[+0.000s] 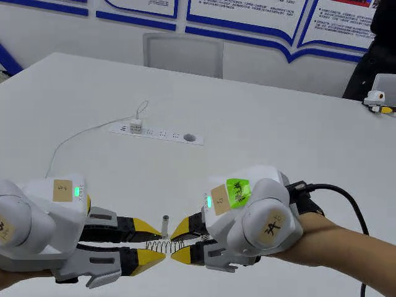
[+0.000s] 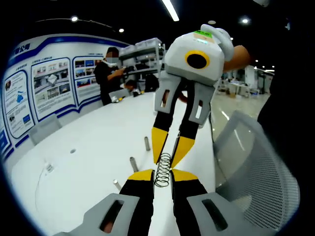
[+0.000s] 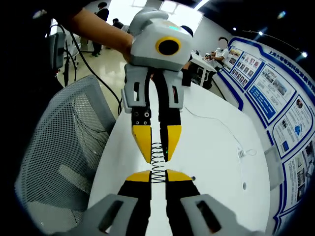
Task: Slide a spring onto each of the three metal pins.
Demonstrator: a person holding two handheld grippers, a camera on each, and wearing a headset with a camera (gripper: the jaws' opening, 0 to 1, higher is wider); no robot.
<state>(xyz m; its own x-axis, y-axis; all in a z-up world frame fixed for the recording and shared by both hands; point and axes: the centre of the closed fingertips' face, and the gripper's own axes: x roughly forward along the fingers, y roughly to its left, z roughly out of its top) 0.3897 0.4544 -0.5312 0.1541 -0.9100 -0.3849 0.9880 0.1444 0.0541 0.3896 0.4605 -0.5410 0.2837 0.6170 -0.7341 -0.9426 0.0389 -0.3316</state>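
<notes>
Just beside the upright pin (image 1: 165, 224), on your side of it, the spring (image 1: 166, 245) spans between your left gripper (image 1: 159, 245) and right gripper (image 1: 174, 247); each pinches one end, jaws nearly closed

A round tan sticker (image 1: 272, 228) on the right tool (image 1: 174, 246) bears handwritten digits, seemingly 34. Wall posters (image 1: 247, 15) carry print too blurred to read.

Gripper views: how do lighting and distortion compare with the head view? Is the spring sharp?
Head view: even, soft light on the table, no harsh shadows, spring small. Left gripper view: heavy fisheye bending, dim room, bright ceiling strips, spring sharp. Right gripper view: same bending, blown-out glare at top, spring sharp.
</notes>
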